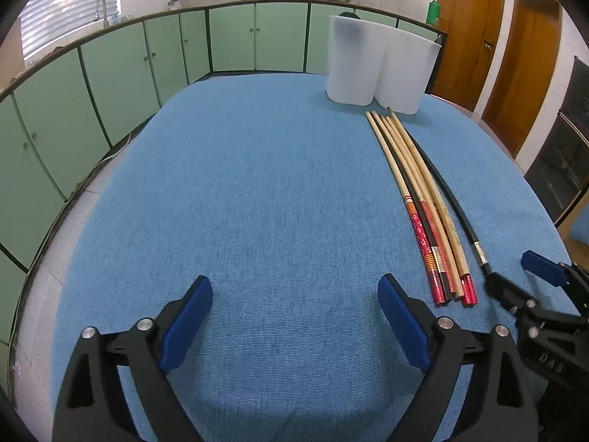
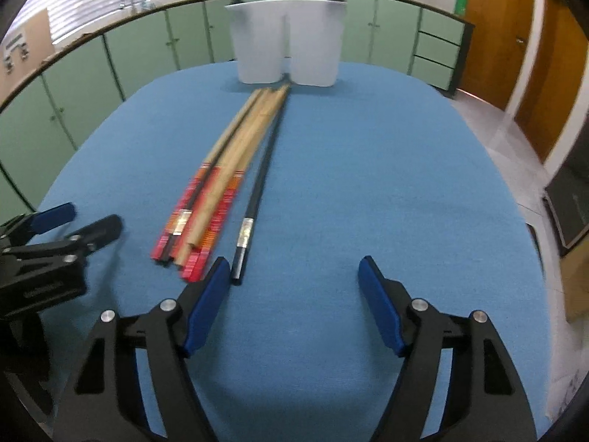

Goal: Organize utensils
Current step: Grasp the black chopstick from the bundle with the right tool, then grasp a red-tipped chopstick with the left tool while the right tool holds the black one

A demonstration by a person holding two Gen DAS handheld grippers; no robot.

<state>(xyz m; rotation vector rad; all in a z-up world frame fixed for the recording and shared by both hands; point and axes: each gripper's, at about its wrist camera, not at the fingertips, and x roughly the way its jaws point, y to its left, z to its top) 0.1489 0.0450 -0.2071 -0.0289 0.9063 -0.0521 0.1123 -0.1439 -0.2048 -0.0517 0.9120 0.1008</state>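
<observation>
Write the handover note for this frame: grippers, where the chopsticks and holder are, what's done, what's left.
Left gripper: open, empty, over bare blue cloth.
Right gripper: open, empty; the lone black chopstick ends just beyond its left finger.
Chopsticks: bundle lying on the cloth, tips toward the white holder at the far edge.
Done: nothing lifted yet.
Left: move all chopsticks into the holder.

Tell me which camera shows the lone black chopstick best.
The right wrist view: the lone black chopstick runs up the middle, whole, apart from the chopstick bundle. In the left wrist view it lies at the right edge, thinner, its near end meeting the right tool.
</observation>
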